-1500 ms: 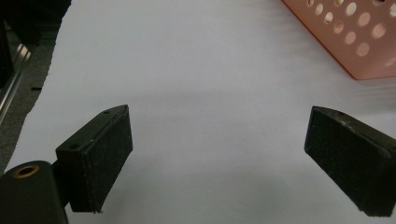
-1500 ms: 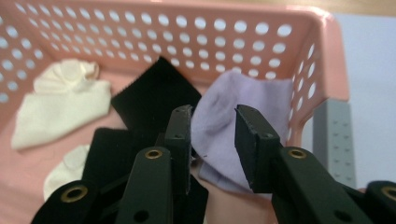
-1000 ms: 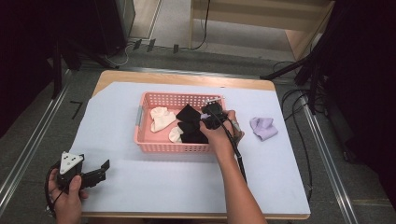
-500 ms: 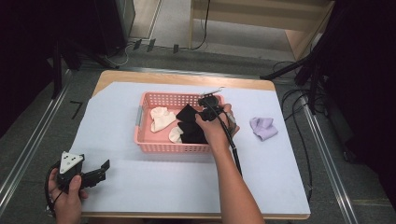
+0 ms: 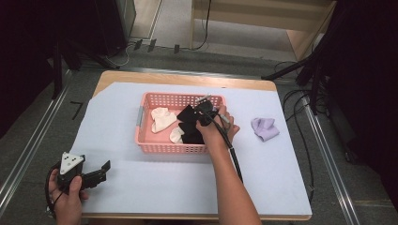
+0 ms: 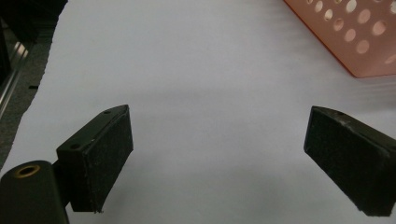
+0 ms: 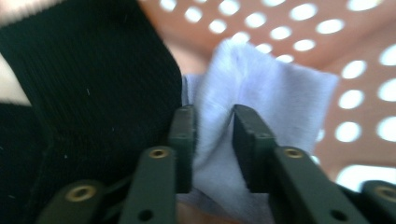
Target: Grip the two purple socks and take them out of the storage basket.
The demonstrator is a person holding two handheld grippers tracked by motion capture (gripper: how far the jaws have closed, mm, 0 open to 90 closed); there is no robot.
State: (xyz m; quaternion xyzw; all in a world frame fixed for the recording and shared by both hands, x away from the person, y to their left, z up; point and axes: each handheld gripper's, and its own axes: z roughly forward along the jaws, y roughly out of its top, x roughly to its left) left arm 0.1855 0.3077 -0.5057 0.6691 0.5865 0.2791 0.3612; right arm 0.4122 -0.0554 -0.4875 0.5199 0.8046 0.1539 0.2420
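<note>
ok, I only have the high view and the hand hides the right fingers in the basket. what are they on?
Observer: The right gripper has a fold of a pale sock pinched between its fingers; they have just been closing on it.
Operator: and the left, anything in it?
Observer: No. The left gripper has its fingers wide open, with nothing between them above the white sheet.
</note>
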